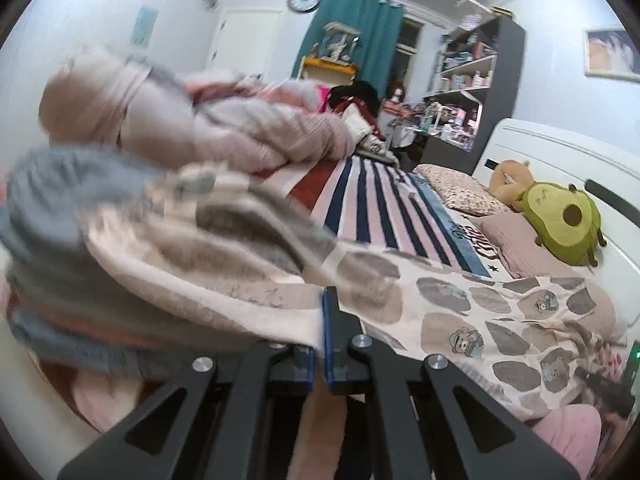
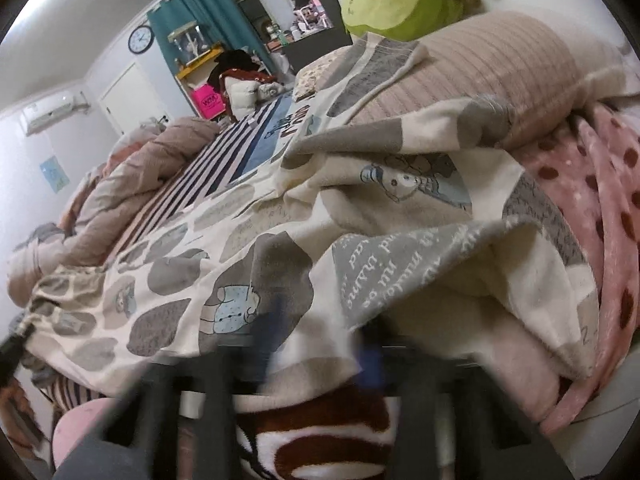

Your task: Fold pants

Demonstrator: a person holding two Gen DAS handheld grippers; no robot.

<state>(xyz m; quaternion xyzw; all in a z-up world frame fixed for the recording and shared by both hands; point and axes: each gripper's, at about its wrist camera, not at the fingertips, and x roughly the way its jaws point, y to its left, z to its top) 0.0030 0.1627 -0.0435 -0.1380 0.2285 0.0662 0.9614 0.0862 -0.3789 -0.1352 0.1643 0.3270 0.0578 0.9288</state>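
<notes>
The pants (image 1: 460, 320) are cream with grey patches and small cartoon prints, spread over the striped bed cover (image 1: 380, 208). My left gripper (image 1: 323, 320) is shut on the pants' waist end, and the cloth bunches up and blurs to its left. In the right wrist view the pants (image 2: 200, 264) lie rumpled across the bed. My right gripper (image 2: 320, 356) is blurred at the bottom, and the pants' edge hangs over its fingers, so its state is unclear.
A pile of pink and grey clothes (image 1: 240, 128) lies behind the pants. An avocado plush (image 1: 560, 220), a brown plush and pillows sit by the white headboard. A pink dotted blanket (image 2: 600, 220) is at the right. Shelves stand at the back.
</notes>
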